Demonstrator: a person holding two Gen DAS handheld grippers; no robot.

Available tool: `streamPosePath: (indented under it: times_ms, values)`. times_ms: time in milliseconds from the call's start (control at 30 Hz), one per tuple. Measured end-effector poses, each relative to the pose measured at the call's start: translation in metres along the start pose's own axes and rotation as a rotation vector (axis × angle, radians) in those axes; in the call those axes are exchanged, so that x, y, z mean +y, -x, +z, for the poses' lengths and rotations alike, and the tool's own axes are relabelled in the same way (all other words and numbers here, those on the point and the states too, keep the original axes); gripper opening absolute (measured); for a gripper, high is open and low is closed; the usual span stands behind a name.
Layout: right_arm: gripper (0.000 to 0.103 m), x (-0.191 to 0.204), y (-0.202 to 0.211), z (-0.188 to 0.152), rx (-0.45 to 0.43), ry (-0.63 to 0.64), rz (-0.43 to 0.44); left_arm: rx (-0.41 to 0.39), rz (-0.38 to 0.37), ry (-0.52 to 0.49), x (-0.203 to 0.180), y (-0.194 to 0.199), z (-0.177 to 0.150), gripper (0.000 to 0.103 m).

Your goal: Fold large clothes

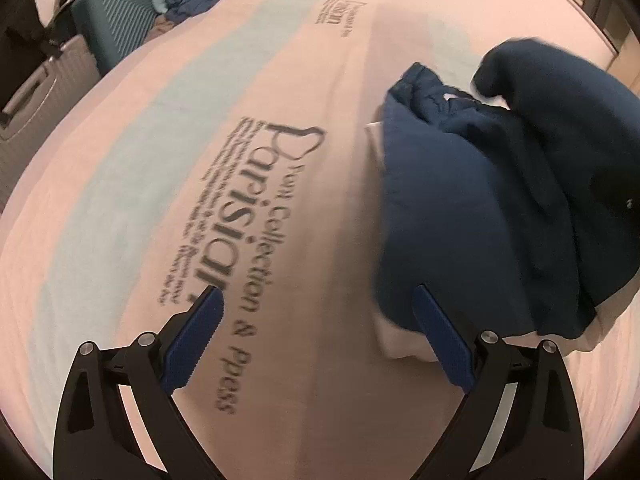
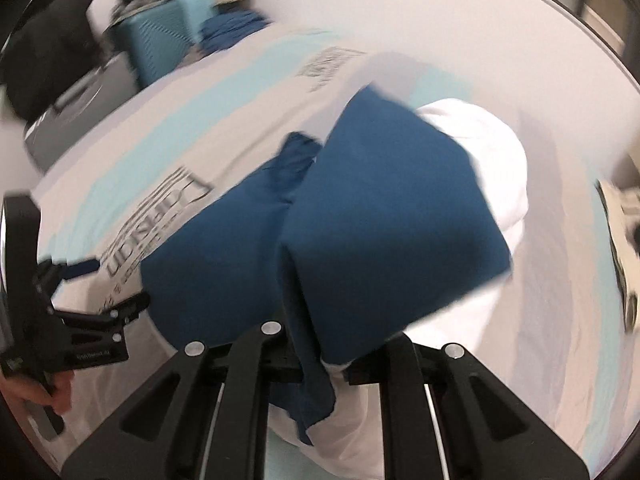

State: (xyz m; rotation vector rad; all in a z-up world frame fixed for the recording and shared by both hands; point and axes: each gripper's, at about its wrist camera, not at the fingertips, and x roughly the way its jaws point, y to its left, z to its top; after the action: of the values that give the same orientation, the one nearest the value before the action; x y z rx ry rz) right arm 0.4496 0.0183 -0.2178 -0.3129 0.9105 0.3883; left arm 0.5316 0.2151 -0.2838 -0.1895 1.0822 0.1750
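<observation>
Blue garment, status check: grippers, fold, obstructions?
Left gripper open, empty, beside the blue garment. Right gripper shut on it. Garment bunched over white cloth. No obstruction seen.

The right gripper's (image 2: 316, 356) fingertips are buried in the navy-and-white garment (image 2: 384, 216), so its pads cannot be seen. That whole view is motion-smeared: the printing on the bed cover (image 2: 160, 208) left of the garment is unreadable. Beyond the garment, a teal suitcase (image 1: 116, 30) is cut by the frame edge.
</observation>
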Motion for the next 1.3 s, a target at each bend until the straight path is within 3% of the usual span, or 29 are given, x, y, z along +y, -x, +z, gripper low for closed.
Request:
streamPosePath:
  times_ms: [167,767,933,1300]
  values:
    - [0.010,0.043,-0.024,0.004,0.025,0.101,-0.003,0.010,0.004,0.017,0.021,-0.002,-0.002,0.092]
    - [0.011,0.125,-0.071,-0.007,0.049,0.291,-0.114,0.011,0.012,0.060,0.071,-0.008,-0.002,0.092]
    - [0.012,0.139,-0.092,-0.022,0.076,0.343,-0.130,0.021,0.025,0.092,0.087,-0.006,-0.009,0.092]
    - [0.014,0.138,-0.104,-0.028,0.104,0.332,-0.125,0.044,0.038,0.106,0.098,-0.008,-0.022,0.092]
